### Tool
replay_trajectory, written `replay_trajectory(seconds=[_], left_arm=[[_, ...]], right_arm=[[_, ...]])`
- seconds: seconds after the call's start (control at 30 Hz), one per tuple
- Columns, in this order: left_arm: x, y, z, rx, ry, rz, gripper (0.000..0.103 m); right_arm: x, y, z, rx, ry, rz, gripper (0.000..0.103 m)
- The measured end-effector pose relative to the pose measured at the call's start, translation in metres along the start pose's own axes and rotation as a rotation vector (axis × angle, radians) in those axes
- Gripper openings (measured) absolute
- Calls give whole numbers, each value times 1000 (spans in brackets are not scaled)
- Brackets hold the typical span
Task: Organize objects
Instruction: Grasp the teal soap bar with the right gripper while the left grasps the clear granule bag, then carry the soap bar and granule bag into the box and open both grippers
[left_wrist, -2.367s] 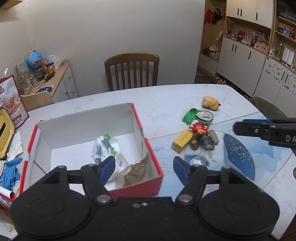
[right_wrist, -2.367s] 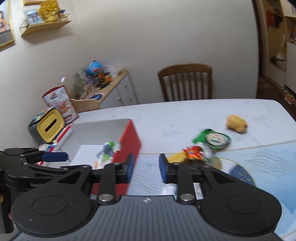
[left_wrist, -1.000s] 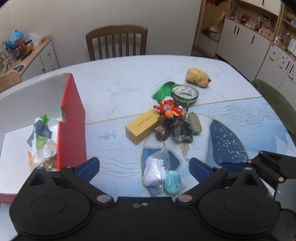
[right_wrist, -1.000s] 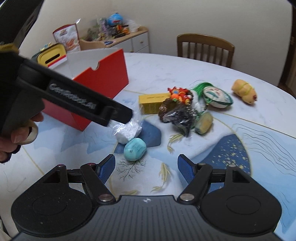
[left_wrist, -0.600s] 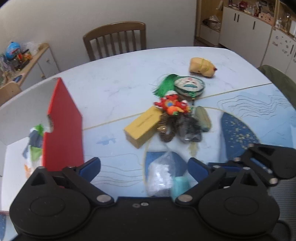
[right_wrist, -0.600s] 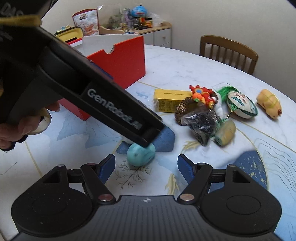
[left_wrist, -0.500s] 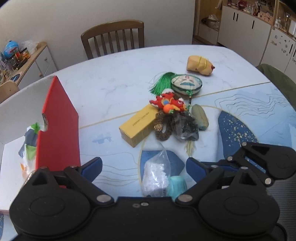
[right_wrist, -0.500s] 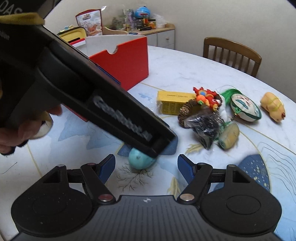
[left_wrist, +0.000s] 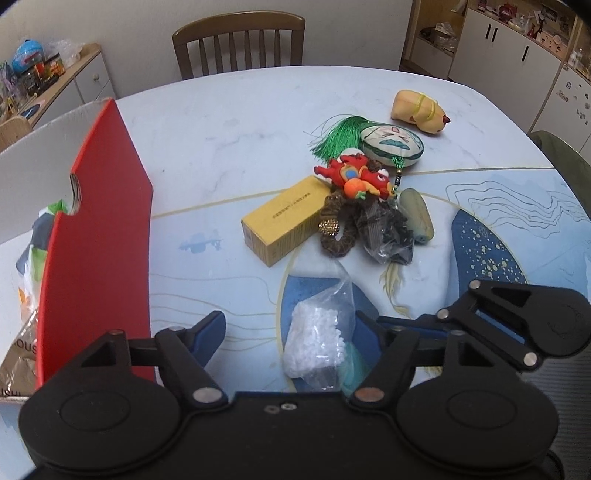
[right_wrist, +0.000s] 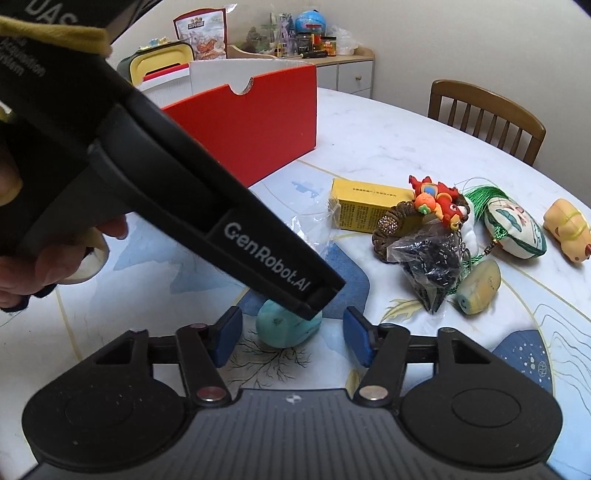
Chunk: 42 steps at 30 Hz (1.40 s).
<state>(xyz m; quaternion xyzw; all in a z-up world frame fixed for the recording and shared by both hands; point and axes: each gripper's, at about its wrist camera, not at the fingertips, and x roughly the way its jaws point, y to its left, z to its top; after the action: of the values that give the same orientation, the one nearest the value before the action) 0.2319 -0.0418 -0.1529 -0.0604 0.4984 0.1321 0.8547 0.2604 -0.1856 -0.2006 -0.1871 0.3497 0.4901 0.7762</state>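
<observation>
Our left gripper (left_wrist: 295, 334) and right gripper (right_wrist: 291, 339) both gape apart; the turquoise egg (right_wrist: 286, 328) lies dead ahead between the right's fingers, nearer it.

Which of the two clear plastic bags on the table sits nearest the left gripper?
The bag of white granules, lying between the open left gripper's fingers. The bag of dark beads lies farther off, in the cluster beside the yellow box.

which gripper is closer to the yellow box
Left. The left gripper hovers open over the white bag, which lies just short of the yellow box. The right gripper sits farther back, open around the teal egg.
</observation>
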Motion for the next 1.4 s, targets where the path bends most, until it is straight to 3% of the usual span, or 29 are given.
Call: replay_trajectory(seconds=[0.23,0.57,0.97,1.4], left_arm=[[-1,3,-3,-10,5,-4,46],[-11,4,-5,-3,-17,-8,23],[-50,7,-9,-4,-61,-71,22],[-111,39,-8,-39,-135,-125,22]], right_arm=[[0,-2,0,13,-3,0,37],[-16,-2,-2,85,-22,-51,37],[-72,-9,9,220,-94,-110,37],[-113,21,56,310,-152,-150,37]])
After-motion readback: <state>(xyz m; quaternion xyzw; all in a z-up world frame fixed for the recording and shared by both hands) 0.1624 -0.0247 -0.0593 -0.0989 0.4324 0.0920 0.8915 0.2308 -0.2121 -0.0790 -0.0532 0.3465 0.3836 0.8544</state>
